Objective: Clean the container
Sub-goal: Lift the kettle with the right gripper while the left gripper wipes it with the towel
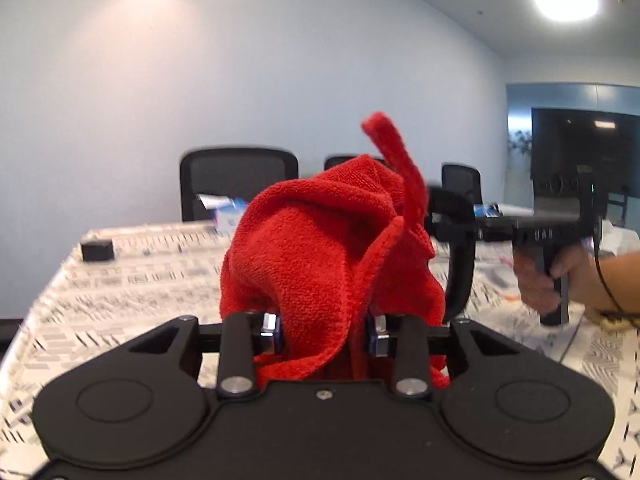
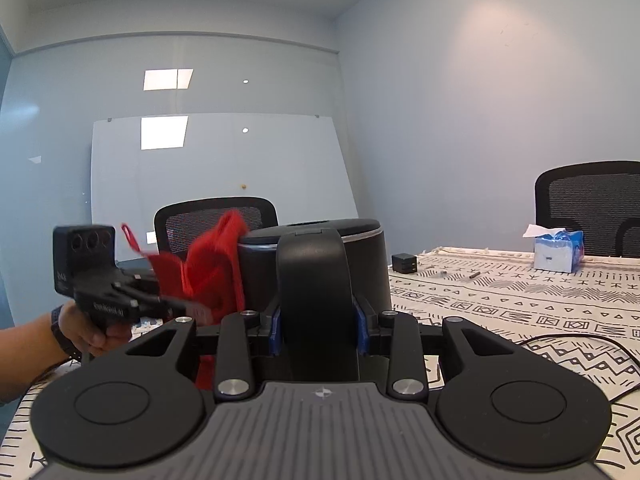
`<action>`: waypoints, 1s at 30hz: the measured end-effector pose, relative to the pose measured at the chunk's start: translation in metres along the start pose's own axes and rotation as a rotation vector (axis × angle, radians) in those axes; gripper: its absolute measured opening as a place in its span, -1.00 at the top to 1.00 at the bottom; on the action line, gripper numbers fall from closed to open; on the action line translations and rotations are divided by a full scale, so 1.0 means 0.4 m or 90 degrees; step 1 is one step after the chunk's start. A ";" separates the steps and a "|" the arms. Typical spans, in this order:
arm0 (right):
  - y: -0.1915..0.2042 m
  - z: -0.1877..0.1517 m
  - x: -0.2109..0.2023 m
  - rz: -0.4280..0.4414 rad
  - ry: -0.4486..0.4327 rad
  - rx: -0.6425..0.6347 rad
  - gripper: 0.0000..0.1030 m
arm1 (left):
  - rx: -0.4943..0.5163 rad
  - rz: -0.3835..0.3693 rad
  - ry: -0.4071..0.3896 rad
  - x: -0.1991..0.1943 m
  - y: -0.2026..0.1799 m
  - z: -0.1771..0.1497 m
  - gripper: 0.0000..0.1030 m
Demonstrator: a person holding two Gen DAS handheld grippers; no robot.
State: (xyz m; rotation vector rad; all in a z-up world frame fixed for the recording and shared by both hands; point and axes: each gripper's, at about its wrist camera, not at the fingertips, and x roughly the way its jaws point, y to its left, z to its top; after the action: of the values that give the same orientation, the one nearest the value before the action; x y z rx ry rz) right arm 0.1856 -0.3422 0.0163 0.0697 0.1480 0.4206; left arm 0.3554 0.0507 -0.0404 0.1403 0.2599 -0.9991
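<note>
Left gripper [image 1: 326, 334] clamps red cloth [image 1: 320, 248]; right gripper [image 2: 318, 330] grips container [image 2: 320, 264] by its handle, above table [image 2: 520, 304]. Cloth touches container's side; wiping seems underway, completion unclear.

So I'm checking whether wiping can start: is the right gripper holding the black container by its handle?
Yes, the right gripper has its jaws closed on the handle of the black container.

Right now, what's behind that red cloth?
The red cloth hides most of the black container; only its handle shows beside it. Chairs stand farther back. Its interior can't be seen.
</note>
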 end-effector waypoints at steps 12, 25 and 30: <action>-0.007 -0.035 0.006 -0.001 -0.001 0.010 0.38 | -0.039 -0.108 -0.088 0.025 0.114 0.034 0.25; 0.017 -0.062 0.012 -0.021 0.008 -0.035 0.40 | -0.041 -0.130 -0.114 0.031 0.145 0.046 0.25; 0.016 -0.064 0.010 -0.021 0.007 -0.034 0.40 | -0.024 -0.114 -0.039 0.077 0.140 0.012 0.25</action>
State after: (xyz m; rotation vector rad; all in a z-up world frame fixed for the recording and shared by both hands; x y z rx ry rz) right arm 0.1824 -0.3339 -0.0090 0.0125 0.1492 0.3922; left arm 0.4194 0.0545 -0.0448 0.0520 0.2384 -1.1736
